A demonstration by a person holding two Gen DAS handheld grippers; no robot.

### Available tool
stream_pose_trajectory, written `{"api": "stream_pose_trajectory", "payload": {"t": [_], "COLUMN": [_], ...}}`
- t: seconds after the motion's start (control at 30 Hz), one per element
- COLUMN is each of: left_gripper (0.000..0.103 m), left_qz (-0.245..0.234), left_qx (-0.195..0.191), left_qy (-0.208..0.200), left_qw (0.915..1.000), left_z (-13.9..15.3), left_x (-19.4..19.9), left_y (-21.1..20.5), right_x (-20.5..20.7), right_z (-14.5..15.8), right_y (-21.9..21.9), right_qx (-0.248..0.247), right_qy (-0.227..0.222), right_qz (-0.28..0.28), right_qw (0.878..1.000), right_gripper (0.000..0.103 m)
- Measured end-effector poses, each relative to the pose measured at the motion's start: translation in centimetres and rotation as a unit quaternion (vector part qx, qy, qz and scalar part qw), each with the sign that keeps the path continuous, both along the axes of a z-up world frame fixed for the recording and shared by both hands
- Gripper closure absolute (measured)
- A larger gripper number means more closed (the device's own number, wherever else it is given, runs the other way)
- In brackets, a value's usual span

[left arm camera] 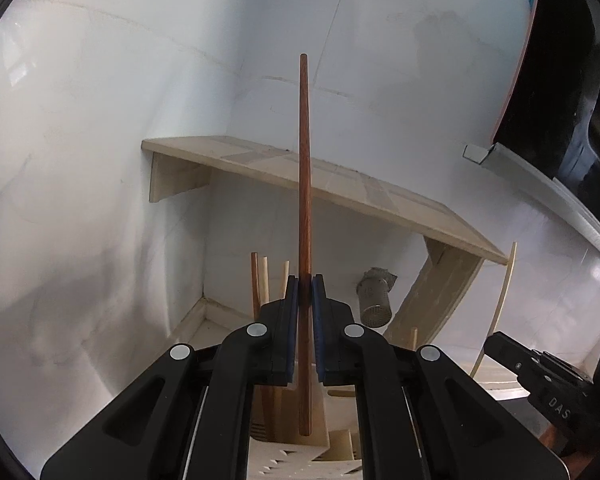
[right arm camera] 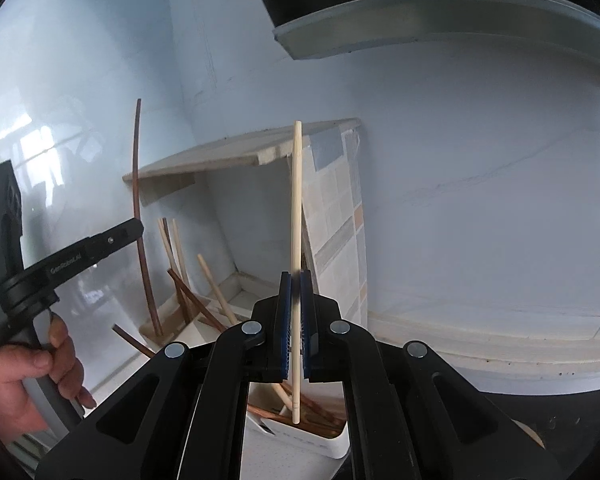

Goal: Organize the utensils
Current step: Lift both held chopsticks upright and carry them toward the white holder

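The dark wooden chopstick (left arm camera: 305, 184) stands upright, clenched between the pads of the left gripper (left arm camera: 305, 300), its lower end just above the white utensil holder (left arm camera: 288, 456). Beside it, the right gripper (right arm camera: 296, 292) grasps a pale chopstick (right arm camera: 297, 216), its tip over the same holder, where more chopsticks (right arm camera: 180, 264) lean. Behind the holder stands a wooden shelf (left arm camera: 340, 188) against the white wall (left arm camera: 100, 120).

The left claw (left arm camera: 305, 292) is clamped on a dark brown chopstick (left arm camera: 304, 184) that stands upright, its lower end over a pale holder (left arm camera: 300, 446). More chopsticks (left arm camera: 260, 280), dark and light, stand in the holder behind it. A wooden shelf (left arm camera: 340, 184) sits against the white wall, with the right claw (left arm camera: 500, 344) at the right edge.
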State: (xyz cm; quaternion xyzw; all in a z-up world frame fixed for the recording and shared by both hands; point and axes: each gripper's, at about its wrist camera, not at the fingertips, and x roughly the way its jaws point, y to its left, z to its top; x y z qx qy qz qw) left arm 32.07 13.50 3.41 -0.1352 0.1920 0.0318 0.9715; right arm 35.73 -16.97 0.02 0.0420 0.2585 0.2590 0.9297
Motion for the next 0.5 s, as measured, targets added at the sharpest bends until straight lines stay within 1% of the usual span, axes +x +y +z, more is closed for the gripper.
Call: {"api": "stream_pose_trajectory", "payload": {"t": [0.1,0.23,0.33,0.43,0.5], "left_gripper": [0.097,0.097,0.097,0.097,0.096], "left_qz": [0.004,-0.002,-0.005,-0.009,-0.012], "left_qx": [-0.002,-0.020,-0.016,-0.014,-0.014], "left_qy": [0.001,0.011,0.015,0.021,0.022], "left_qw": [1.0000,0.9997,0.9997,0.9996,0.9996], "left_z": [-0.8,-1.7,-2.0,-2.0,-1.9], "left_x": [0.3,0.5,0.6,0.6,0.5], "left_y": [0.2,0.5,0.4,0.4,0.4], "right_x": [-0.1,0.2,0.1,0.2,0.4], "right_z": [-0.4,-0.5,-0.6,-0.9,-1.2], "right_y": [0.2,0.4,0.5,0.9,0.9], "right_qx": [-0.010,-0.017,-0.025,-0.027,-0.030], "right_qy": [-0.002,-0.003,-0.005,0.002,0.009], "right_qz": [0.002,0.004,0.007,0.010,0.012], "right_qw": [1.000,1.000,1.000,1.000,0.999], "right_gripper": [0.098,0.098,0.098,0.098,0.096]}}
